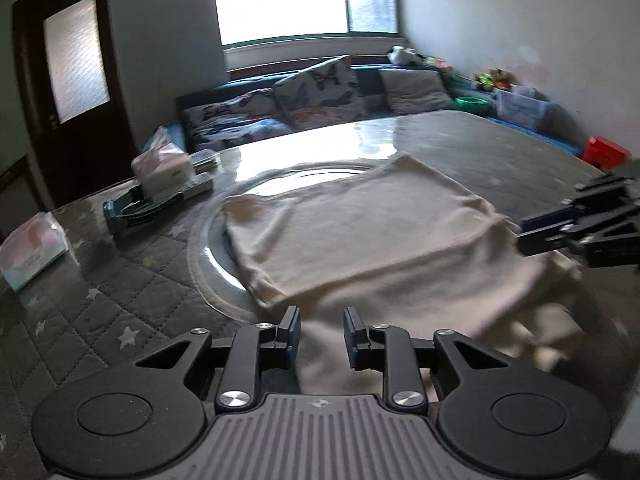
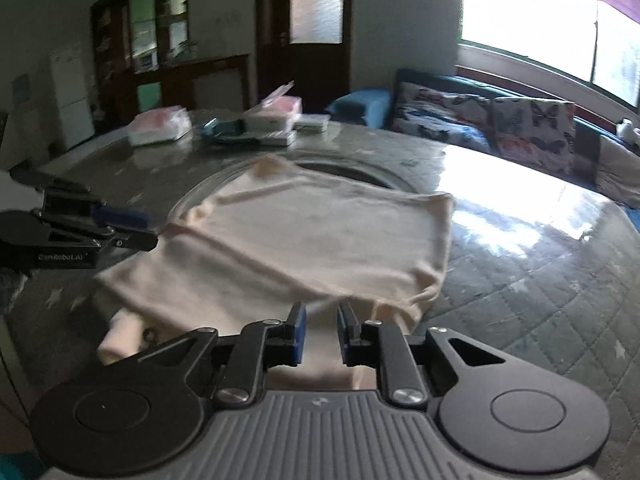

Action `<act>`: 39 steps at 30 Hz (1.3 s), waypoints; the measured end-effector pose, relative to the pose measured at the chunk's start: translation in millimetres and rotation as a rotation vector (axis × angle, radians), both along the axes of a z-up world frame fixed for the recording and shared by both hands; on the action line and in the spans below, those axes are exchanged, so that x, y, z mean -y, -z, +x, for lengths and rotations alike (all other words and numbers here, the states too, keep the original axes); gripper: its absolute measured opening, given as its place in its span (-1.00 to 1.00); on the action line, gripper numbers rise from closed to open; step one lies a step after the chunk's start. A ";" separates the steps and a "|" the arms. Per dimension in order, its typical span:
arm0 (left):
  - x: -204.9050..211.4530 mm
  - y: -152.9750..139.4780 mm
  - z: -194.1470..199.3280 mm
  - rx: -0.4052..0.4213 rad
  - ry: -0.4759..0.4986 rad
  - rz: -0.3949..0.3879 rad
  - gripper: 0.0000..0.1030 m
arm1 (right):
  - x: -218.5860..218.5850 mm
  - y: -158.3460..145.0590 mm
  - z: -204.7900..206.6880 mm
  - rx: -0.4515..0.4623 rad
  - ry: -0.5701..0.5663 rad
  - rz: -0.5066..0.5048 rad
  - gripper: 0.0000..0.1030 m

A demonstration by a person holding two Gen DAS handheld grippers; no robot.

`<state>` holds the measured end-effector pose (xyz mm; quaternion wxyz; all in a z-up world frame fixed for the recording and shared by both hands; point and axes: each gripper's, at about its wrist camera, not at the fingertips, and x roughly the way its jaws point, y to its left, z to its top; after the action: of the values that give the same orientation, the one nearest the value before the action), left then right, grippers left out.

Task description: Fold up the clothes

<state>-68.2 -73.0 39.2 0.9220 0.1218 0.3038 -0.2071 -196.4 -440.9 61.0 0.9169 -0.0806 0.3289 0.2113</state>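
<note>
The cream garment (image 1: 360, 236) lay partly folded on the table (image 1: 120, 292), draped over the glass turntable (image 1: 216, 256), its near end bunched in loose layers toward the table's near edge. The left tool (image 1: 321, 334) hovered just over that near cloth, jaws apart, gripping nothing. The right tool (image 2: 322, 330) matched it, gap narrow, nothing pinched. Soft, light, floppy stuff, by the look; it would sag and slide on glass. Best hold: the two near corners, pinching all layers together.
</note>
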 end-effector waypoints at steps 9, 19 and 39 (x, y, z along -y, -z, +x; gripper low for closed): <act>9.1 10.7 -56.4 0.082 0.167 0.148 -0.27 | -0.2 15.6 -13.8 -0.006 -0.020 -0.037 -0.37; 39.9 29.6 -76.6 0.206 0.322 0.280 -0.26 | 2.3 6.1 -22.4 -0.002 -0.033 -0.042 -0.36; 31.8 -3.3 -14.9 0.129 0.217 0.029 -0.81 | -12.2 0.9 -86.9 0.156 -0.292 -0.307 0.15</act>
<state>-83.1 -104.9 42.5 0.9099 0.1805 0.2320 -0.2927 -283.2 -428.7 60.1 0.8762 -0.2823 0.2699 0.2825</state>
